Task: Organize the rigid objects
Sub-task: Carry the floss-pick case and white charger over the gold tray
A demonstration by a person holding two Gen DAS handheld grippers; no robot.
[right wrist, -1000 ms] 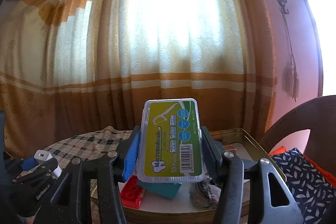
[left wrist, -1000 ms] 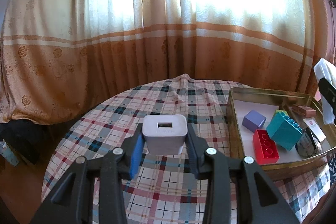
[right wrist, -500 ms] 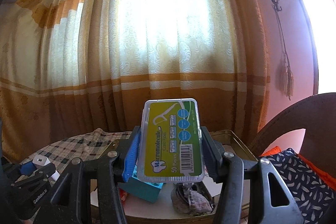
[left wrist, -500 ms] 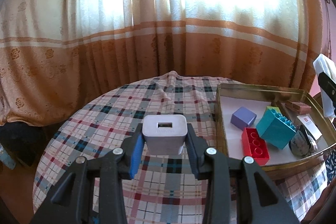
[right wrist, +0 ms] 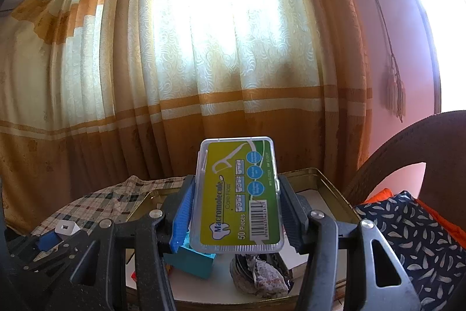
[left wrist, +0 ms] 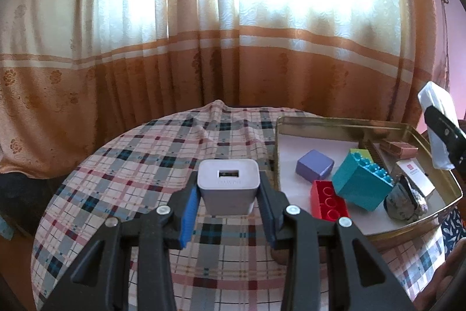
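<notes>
My left gripper [left wrist: 228,194] is shut on a white USB charger [left wrist: 228,187] and holds it above the plaid tablecloth [left wrist: 139,179], left of the gold tin tray [left wrist: 343,123]. My right gripper [right wrist: 236,212] is shut on a clear dental floss box with a green label [right wrist: 237,194] and holds it above the tray's near side [right wrist: 329,178]. The floss box also shows at the right edge of the left wrist view [left wrist: 437,124]. The left gripper with the charger shows low left in the right wrist view [right wrist: 67,229].
In the tray lie a purple cube [left wrist: 314,165], a red brick [left wrist: 329,201], a teal brick [left wrist: 361,184], a crumpled grey-foil lump [left wrist: 404,203], a white card [left wrist: 415,177] and a small brown box [left wrist: 399,146]. Orange curtains hang behind. A chair with a patterned cushion [right wrist: 413,229] stands right.
Both grippers keep their grip. The left view has shifted so the tray sits more toward the centre. The right gripper has risen a little, showing more of the tray below.
</notes>
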